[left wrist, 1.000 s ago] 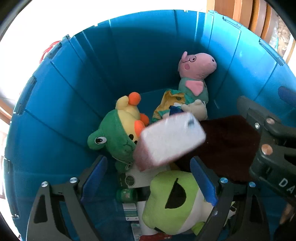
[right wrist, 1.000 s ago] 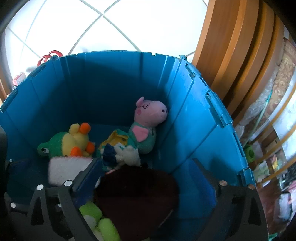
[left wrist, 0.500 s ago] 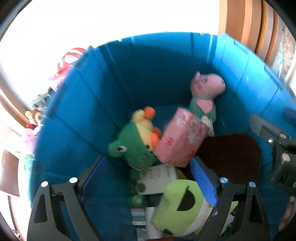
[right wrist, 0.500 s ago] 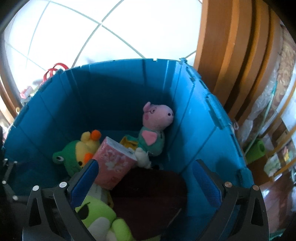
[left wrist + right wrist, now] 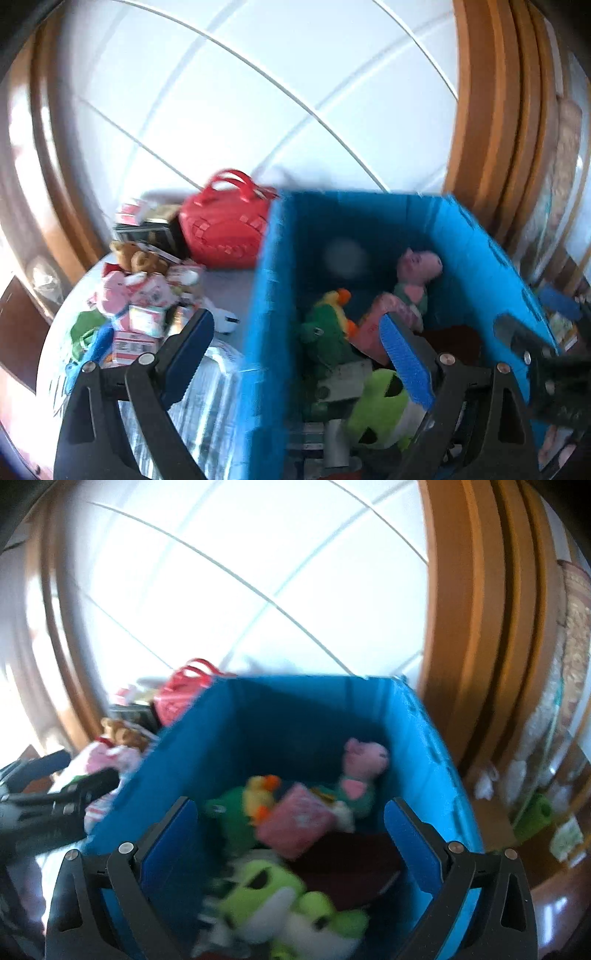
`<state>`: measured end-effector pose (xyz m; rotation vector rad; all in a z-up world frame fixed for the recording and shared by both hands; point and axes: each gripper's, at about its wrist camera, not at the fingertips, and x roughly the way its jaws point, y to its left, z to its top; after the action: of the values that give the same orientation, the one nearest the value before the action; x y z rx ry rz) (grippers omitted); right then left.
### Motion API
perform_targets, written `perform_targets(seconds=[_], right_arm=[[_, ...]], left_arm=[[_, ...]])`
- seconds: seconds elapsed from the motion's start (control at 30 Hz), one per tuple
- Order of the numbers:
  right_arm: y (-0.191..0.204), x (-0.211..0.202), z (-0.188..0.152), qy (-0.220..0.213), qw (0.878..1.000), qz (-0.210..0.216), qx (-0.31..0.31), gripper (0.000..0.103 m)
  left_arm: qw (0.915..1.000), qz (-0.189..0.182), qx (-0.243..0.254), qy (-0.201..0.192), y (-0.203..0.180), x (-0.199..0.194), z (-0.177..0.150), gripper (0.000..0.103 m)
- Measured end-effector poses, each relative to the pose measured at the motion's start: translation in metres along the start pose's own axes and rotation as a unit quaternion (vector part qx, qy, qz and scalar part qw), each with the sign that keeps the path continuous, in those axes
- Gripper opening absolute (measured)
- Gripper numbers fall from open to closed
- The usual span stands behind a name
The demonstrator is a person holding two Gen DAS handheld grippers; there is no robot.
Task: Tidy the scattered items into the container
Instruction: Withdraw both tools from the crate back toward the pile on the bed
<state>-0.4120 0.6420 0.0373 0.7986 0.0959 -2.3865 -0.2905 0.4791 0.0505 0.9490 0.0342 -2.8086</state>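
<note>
The left gripper [image 5: 297,354] has just been opening its jaws and they stand spread wide with nothing between them; one blue pad hangs outside the blue bin [image 5: 258,295], the other over its inside. The right gripper [image 5: 286,843] is likewise spread and empty, its pads framing the bin's contents.

Inside the bin lie the pink tissue pack [image 5: 295,821], a green frog plush [image 5: 229,814] with a yellow-and-orange duck part, a pig plush [image 5: 360,764] leaning against the far wall, a lime-green plush [image 5: 266,886] nearest the grippers and a dark cloth [image 5: 351,860].

Outside the bin, to its left, the scattered pile [image 5: 140,295] waits: small cartons, a brown teddy [image 5: 135,256] and a red handbag [image 5: 225,230] touching the bin's wall.

The plush looks light and soft, so a pinch across the body should hold. The cartons look light but crushable; grip them across the flat sides. The handbag seems best taken by its handles.
</note>
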Motion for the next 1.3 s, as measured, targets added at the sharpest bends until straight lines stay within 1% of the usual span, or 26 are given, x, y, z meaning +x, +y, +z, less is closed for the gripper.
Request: perform_targets(seconds=[0.03, 0.13, 0.23, 0.3, 0.4, 0.47, 0.57, 0.67, 0.73, 0.8, 0.9, 0.97, 1.1, 1.2, 1.3], right_arm=[[0.01, -0.005, 0.0, -0.006, 1.0, 0.009, -0.005, 0.103], [0.041, -0.017, -0.003, -0.022, 0.999, 0.029, -0.013, 0.103], [0.077, -0.024, -0.004, -0.035, 0.998, 0.05, -0.015, 0.103], [0.102, -0.029, -0.007, -0.043, 0.997, 0.06, -0.019, 0.103], [0.148, -0.03, -0.01, -0.051, 0.995, 0.075, -0.031, 0.103], [0.18, -0.03, -0.011, -0.054, 0.995, 0.08, -0.036, 0.103], [0.227, -0.027, -0.014, -0.057, 0.994, 0.089, -0.04, 0.103], [0.269, -0.021, -0.021, -0.063, 0.992, 0.099, -0.036, 0.103], [0.296, -0.012, -0.028, -0.057, 0.992, 0.106, -0.032, 0.103], [0.315, -0.002, -0.036, -0.05, 0.992, 0.11, -0.027, 0.103], [0.342, 0.014, -0.051, -0.036, 0.993, 0.109, -0.021, 0.103], [0.353, 0.026, -0.056, -0.024, 0.994, 0.103, -0.024, 0.103], [0.365, 0.056, -0.07, -0.005, 0.996, 0.085, -0.031, 0.103], [0.366, 0.094, -0.088, 0.027, 0.996, 0.077, -0.037, 0.103], [0.362, 0.147, -0.11, 0.076, 0.994, 0.074, -0.032, 0.103]], left_arm=[[0.9999, 0.006, -0.007, -0.01, 0.011, -0.008, -0.002, 0.103], [0.9991, 0.026, -0.019, -0.028, 0.043, -0.025, -0.01, 0.103], [0.9988, 0.025, -0.027, -0.032, 0.082, -0.035, -0.021, 0.103], [0.9982, 0.031, -0.028, -0.042, 0.109, -0.042, -0.031, 0.103], [0.9968, 0.043, -0.034, -0.058, 0.159, -0.056, -0.046, 0.103], [0.9956, 0.052, -0.041, -0.067, 0.199, -0.063, -0.058, 0.103], [0.9933, 0.076, -0.045, -0.075, 0.255, -0.072, -0.075, 0.103], [0.9921, 0.092, -0.048, -0.071, 0.306, -0.072, -0.095, 0.103], [0.9917, 0.098, -0.054, -0.063, 0.34, -0.068, -0.107, 0.103], [0.9913, 0.103, -0.064, -0.051, 0.371, -0.06, -0.119, 0.103], [0.9904, 0.109, -0.077, -0.034, 0.407, -0.043, -0.136, 0.103], [0.9902, 0.109, -0.085, -0.022, 0.424, -0.031, -0.146, 0.103], [0.9887, 0.109, -0.104, -0.003, 0.44, -0.002, -0.16, 0.103], [0.9885, 0.098, -0.115, 0.015, 0.436, 0.023, -0.17, 0.103], [0.99, 0.088, -0.103, 0.039, 0.418, 0.059, -0.176, 0.103]])
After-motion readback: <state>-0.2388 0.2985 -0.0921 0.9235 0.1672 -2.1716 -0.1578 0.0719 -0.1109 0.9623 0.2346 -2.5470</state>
